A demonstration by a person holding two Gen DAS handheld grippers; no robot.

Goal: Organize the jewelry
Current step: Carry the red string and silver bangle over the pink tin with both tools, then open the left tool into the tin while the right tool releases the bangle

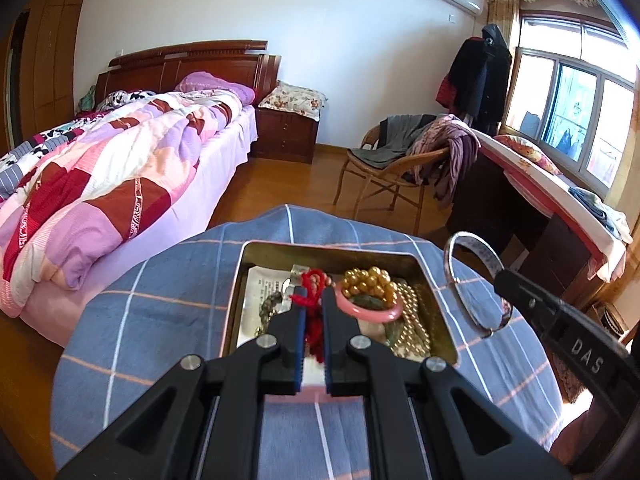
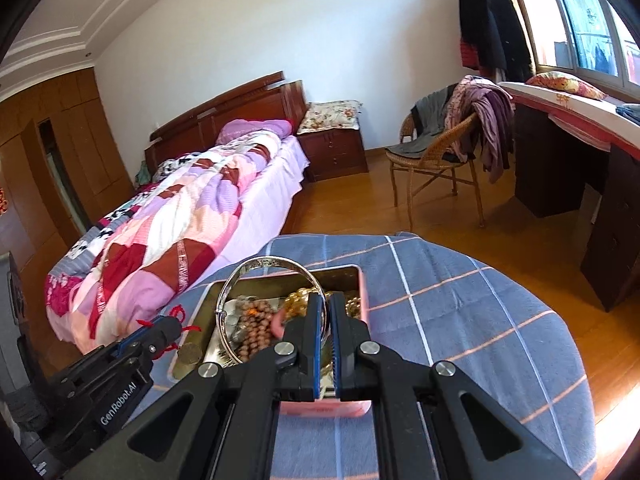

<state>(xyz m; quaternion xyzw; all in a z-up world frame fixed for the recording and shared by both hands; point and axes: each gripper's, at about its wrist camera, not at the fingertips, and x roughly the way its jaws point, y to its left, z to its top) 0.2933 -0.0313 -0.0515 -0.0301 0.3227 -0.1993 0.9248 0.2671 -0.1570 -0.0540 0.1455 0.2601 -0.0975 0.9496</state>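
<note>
While our left gripper (image 1: 311,300) pinches the red cord (image 1: 308,284) over the tin (image 1: 434,276) on the desk (image 1: 160,280), our right gripper (image 2: 325,312) fingers clamp the silver bangle (image 2: 240,280) upright above the tin's right half.

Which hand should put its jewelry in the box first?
Probably the left gripper: its red cord already hangs over the open tin. The right gripper holds the silver bangle out beside the tin.
</note>
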